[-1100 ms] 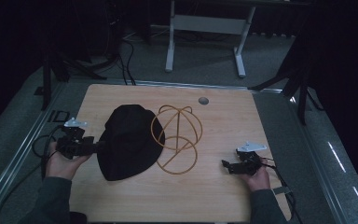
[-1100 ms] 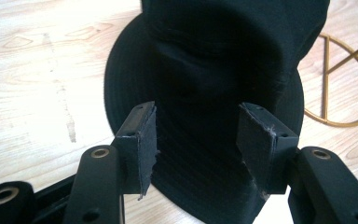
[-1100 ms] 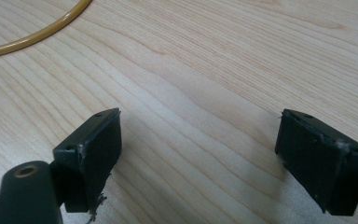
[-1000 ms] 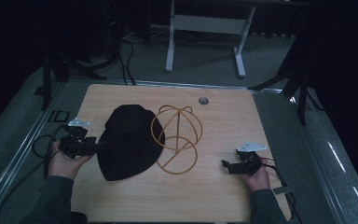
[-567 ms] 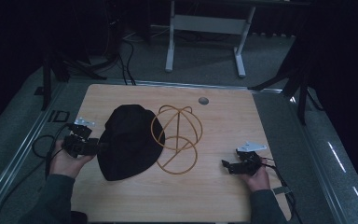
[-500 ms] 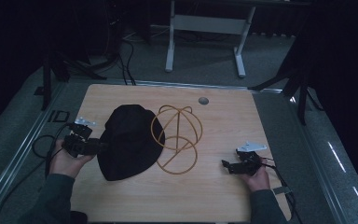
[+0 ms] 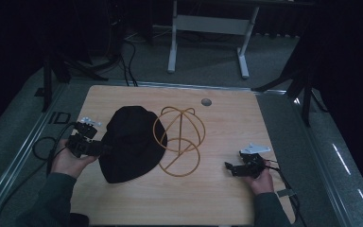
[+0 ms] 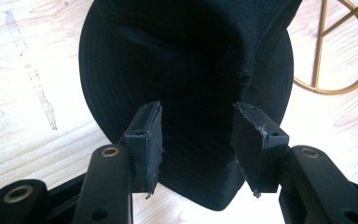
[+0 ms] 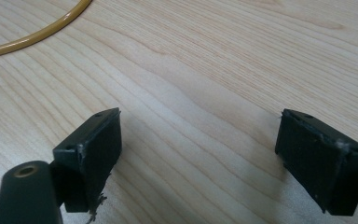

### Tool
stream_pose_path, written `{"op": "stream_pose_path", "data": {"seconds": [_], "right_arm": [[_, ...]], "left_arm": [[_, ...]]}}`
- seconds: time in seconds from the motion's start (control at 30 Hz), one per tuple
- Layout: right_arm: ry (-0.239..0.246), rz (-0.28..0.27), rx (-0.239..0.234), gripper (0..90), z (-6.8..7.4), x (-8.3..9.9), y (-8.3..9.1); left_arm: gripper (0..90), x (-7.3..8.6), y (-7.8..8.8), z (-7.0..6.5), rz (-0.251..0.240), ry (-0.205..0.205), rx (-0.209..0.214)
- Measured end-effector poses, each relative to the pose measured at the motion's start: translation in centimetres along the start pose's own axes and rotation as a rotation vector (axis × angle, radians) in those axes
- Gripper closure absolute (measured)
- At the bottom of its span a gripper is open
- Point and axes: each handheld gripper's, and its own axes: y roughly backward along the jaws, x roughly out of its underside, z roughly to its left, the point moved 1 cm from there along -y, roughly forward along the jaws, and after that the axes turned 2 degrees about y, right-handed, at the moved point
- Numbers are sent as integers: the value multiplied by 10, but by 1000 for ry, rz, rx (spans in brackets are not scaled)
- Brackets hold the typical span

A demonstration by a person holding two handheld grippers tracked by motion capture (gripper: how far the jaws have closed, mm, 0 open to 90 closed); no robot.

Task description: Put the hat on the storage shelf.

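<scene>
A black bucket hat (image 7: 130, 142) lies on the wooden table (image 7: 217, 198), leaning against a gold wire stand (image 7: 179, 137). My left gripper (image 7: 103, 149) is at the hat's left edge. In the left gripper view the hat's brim (image 8: 186, 60) lies between the jaws; they have just been closing, and the left gripper (image 8: 196, 106) is still open, its pads apart from the cloth. My right gripper (image 7: 228, 166) rests low over bare wood at the right, pointing left. The right gripper (image 9: 200, 116) is wide open and empty, with a curve of the gold wire stand (image 9: 32, 28) beyond it.
A small grey round disc (image 7: 206, 101) sits at the table's far edge. Cables (image 7: 42, 146) trail off the left side. A white desk frame (image 7: 208, 23) stands on the floor beyond the table. Bare wood stretches along the front and right.
My left gripper has slid a little to the right, up to the hat's brim, and its jaws have narrowed. The right gripper, hat and wire stand have stayed put.
</scene>
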Motion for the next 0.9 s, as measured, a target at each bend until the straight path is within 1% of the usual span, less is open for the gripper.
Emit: {"op": "stream_pose_path", "data": {"seconds": [0.17,0.33,0.57,0.8,0.87,0.9], "right_arm": [[0,0,0,144,0,0,0],[0,0,0,144,0,0,0],[0,0,0,144,0,0,0],[-2,-1,0,144,0,0,0],[-2,-1,0,144,0,0,0],[0,0,0,144,0,0,0]], "left_arm": [[531,-2,-1,-3,25,-13,19],[543,-7,-1,-3,44,-15,32],[584,-13,-4,-3,77,-14,39],[603,-22,-5,-10,108,-26,48],[625,-26,-7,-10,122,-26,64],[635,-27,-8,-10,127,-27,65]]}}
